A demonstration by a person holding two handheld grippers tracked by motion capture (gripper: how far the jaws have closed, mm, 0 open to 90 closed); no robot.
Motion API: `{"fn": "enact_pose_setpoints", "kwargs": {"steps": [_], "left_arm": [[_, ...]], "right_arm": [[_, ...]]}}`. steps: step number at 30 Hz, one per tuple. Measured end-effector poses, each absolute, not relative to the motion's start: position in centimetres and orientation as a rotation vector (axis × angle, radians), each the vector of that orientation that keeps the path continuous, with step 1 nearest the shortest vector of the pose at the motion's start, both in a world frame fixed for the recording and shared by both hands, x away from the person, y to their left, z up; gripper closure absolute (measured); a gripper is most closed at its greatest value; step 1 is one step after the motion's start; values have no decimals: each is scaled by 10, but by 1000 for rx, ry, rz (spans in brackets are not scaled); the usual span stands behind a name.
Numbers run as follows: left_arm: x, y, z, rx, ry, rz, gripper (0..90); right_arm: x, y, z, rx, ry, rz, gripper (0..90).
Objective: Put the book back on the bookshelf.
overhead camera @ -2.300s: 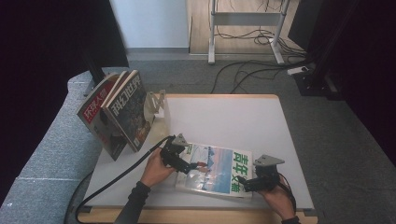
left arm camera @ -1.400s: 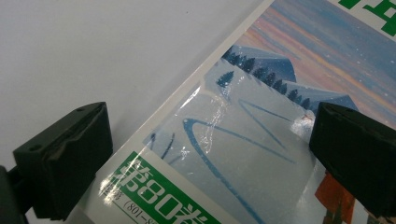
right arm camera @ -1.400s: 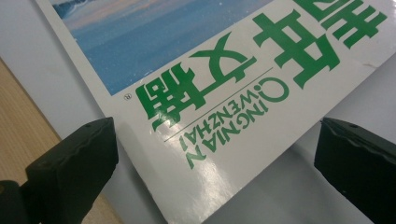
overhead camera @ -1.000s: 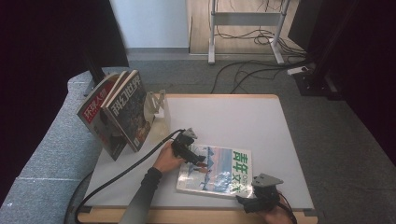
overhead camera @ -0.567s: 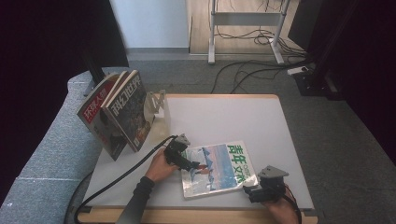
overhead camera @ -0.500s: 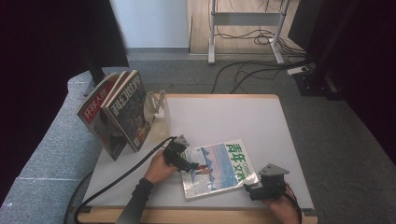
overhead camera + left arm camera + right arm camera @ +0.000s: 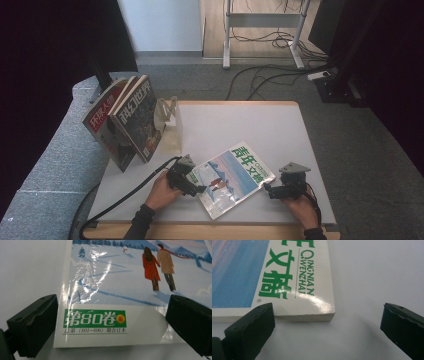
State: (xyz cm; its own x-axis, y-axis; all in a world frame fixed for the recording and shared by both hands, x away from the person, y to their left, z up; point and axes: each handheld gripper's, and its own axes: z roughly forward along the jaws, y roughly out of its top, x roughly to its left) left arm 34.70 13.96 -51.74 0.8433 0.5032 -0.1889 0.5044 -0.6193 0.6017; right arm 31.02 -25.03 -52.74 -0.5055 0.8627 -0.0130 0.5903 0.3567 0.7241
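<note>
The magazine lay flat on the bench, not yet lifted. The left gripper and right gripper stood wide open at opposite corners, holding nothing; grasping remained.

Both hand-held grippers low, jaws apart

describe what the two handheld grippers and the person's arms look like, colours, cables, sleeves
Both are black. The left gripper and right gripper each carry a grey three-cornered plate on top. Seen close in the gripper views, the jaws are chunky matte black blocks with faintly ridged edges. A thick black cable trails from the left gripper toward the table's near edge. The person wears dark sleeves ending at the wrists.
</note>
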Motion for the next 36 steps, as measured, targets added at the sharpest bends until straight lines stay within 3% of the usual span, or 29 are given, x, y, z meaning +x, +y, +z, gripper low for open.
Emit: {"fn": "enact_pose_setpoints", "kwargs": {"steps": [18,34,36], "left_arm": [[303,141,-515,2401,712,6,0],[272,132,-517,2377,618,-73,0],[269,133,-518,2369,606,-83,0]], "right_arm": [[356,-244,-524,1329,2210,903,12],[333,-213,-523,1236,2403,1103,56],[335,-208,-524,1245,2404,1103,29]]}}
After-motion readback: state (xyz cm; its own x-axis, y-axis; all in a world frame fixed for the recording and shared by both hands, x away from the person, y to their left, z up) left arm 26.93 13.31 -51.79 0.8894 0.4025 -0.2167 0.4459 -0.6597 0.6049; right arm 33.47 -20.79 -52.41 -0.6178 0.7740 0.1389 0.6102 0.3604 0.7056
